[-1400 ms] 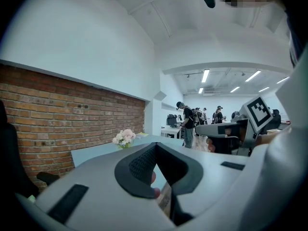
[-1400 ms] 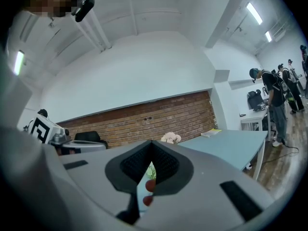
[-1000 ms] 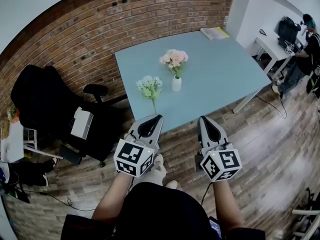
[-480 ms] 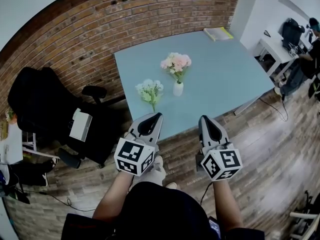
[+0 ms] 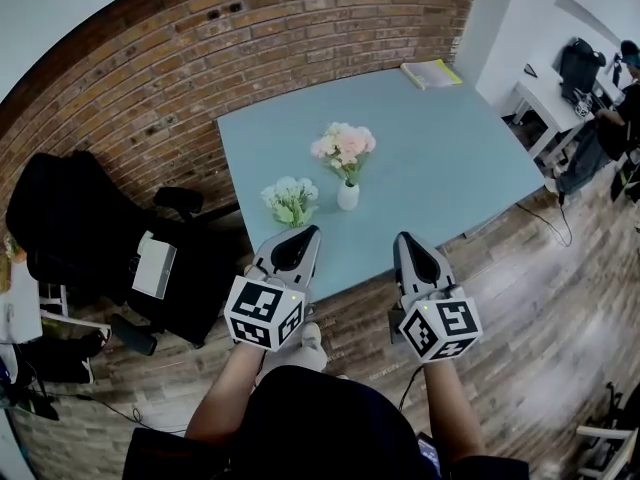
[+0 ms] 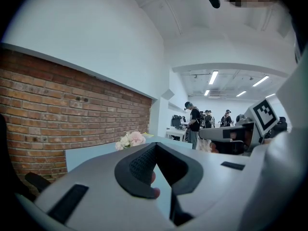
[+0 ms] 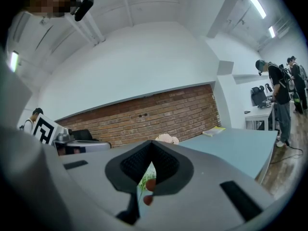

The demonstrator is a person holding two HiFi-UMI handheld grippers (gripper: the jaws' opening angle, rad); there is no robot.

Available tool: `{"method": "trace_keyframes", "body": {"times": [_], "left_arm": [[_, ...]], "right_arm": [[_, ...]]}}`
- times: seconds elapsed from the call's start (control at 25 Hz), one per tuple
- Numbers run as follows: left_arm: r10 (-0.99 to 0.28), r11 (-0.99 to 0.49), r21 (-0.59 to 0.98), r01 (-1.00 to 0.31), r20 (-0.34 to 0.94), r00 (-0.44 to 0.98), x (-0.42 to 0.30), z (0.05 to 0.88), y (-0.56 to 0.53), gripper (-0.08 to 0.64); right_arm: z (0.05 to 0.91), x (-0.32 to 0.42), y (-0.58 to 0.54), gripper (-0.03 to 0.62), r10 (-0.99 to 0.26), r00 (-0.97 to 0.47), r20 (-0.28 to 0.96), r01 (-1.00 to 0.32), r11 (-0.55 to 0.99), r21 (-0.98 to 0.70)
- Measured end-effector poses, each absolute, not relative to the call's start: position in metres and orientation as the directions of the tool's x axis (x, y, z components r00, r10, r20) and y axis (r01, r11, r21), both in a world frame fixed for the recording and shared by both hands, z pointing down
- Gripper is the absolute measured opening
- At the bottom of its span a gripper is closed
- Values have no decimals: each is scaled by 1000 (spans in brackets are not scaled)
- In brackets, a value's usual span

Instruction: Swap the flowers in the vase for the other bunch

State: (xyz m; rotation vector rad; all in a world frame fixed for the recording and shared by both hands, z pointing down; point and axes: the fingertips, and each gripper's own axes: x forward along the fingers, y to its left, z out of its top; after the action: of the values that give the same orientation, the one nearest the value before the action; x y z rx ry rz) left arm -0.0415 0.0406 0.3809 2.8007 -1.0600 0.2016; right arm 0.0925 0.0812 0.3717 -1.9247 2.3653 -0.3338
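A bunch of pink flowers (image 5: 343, 146) stands in a small white vase (image 5: 347, 197) near the front of the light blue table (image 5: 450, 158). To the vase's left a white and green bunch (image 5: 289, 199) lies on the table. My left gripper (image 5: 305, 236) is shut and empty, its tip over the table's front edge, just short of the lying bunch. My right gripper (image 5: 405, 238) is shut and empty too, at the front edge to the right of the vase. The pink flowers (image 6: 131, 139) rise beyond the left gripper (image 6: 154, 146). They (image 7: 166, 138) also peek over the right gripper (image 7: 152, 143).
A yellow book (image 5: 430, 72) lies at the table's far corner. A brick wall (image 5: 200, 58) runs behind the table. A black office chair (image 5: 70, 228) stands at the left. At the right are a white desk (image 5: 545, 98) and a person (image 5: 625, 73). The floor is wood.
Both grippers have come closer to the table, side by side. In the head view the table, vase and bunches have slid nearer; the left jaw tip now reaches the front edge.
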Motion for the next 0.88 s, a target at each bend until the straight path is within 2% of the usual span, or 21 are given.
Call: {"method": "trace_keyframes", "body": {"times": [0.88], "left_arm": [[-600, -778, 113, -618, 153, 785, -37, 368, -47, 0]], "right_arm": [[361, 86, -4, 12, -974, -192, 123, -970, 169, -176]]}}
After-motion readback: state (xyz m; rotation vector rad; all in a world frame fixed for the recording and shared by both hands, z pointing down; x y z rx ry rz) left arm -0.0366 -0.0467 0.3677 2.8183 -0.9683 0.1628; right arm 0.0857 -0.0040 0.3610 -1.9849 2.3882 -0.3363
